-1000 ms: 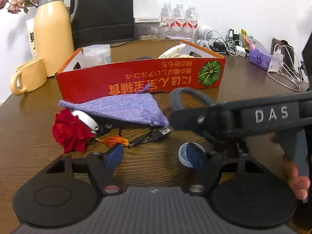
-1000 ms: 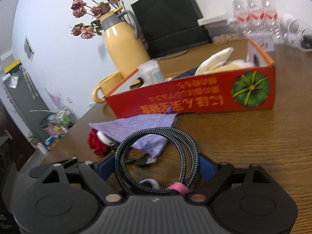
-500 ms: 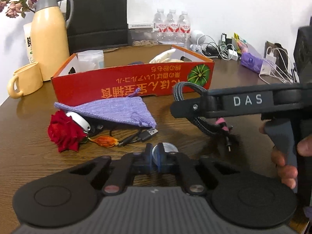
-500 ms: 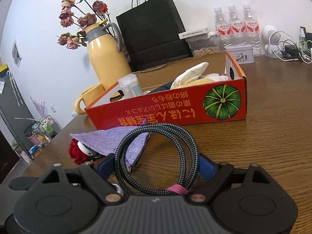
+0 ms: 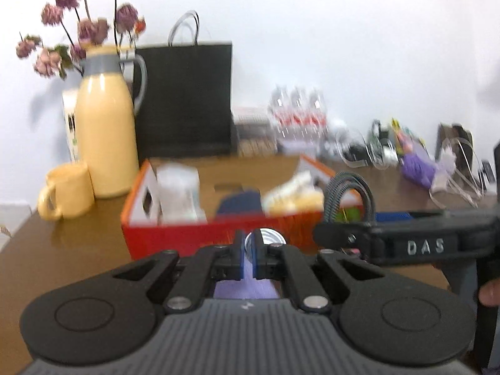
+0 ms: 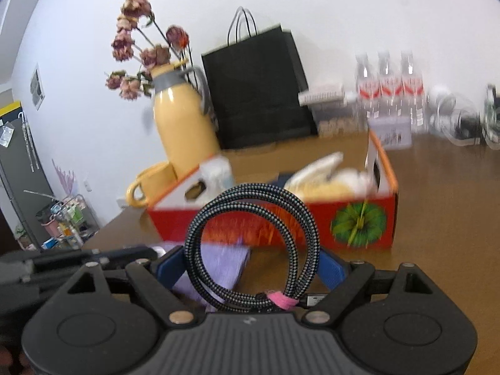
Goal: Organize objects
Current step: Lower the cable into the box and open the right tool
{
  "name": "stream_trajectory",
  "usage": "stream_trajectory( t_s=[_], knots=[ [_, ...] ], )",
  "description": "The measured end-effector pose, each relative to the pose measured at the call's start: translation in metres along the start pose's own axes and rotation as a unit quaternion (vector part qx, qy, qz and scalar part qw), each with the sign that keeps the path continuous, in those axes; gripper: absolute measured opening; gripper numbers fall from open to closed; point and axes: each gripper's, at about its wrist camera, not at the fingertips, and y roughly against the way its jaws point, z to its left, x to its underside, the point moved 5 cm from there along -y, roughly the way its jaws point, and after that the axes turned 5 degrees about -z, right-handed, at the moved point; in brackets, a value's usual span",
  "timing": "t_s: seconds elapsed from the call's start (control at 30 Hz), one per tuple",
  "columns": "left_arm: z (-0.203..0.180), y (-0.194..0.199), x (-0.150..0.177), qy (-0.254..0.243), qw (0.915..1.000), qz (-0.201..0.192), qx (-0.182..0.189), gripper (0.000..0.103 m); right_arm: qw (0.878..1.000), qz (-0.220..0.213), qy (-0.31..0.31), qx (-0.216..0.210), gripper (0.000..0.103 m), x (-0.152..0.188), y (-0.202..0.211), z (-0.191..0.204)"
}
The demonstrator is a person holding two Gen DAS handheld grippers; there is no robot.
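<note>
Left gripper, clamped on a small cap, hangs before the red box, while the right gripper, jaws wide, grips a coiled cable upright between its pads over the purple pouch on the table.

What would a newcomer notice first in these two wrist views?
Probably the coiled braided cable, standing upright between the right gripper's wide jaws in the foreground. Next, the red box with a green pumpkin print sits behind it on the table, already holding several items. In the left view, the left gripper pinches a small bottle cap in front of that box.
</note>
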Motion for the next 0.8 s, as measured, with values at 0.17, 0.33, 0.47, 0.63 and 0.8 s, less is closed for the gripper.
stream_trajectory(
  t_s=[0.17,0.33,0.47,0.63,0.8],
  knots=[
    [0.01,-0.032,-0.04,0.011,0.9995,-0.028,-0.01,0.005,0.999,-0.029,0.03,0.02,0.087,-0.044,-0.021,0.002],
    [0.025,-0.083,-0.062,0.028,0.9988,-0.03,-0.025,0.005,0.998,-0.034,0.034,0.049,0.087,-0.077,-0.067,-0.007],
    [0.036,-0.125,-0.065,0.044,0.9982,-0.021,-0.035,0.005,0.997,-0.015,0.034,0.074,0.087,-0.083,-0.11,-0.022],
    [0.044,-0.157,-0.06,0.047,0.9981,0.001,-0.041,0.005,0.994,0.005,0.045,0.096,0.087,-0.077,-0.144,-0.041],
    [0.045,-0.159,-0.057,0.048,0.9979,0.002,-0.044,0.013,0.994,0.02,0.05,0.093,0.088,-0.072,-0.153,-0.047]
  ],
)
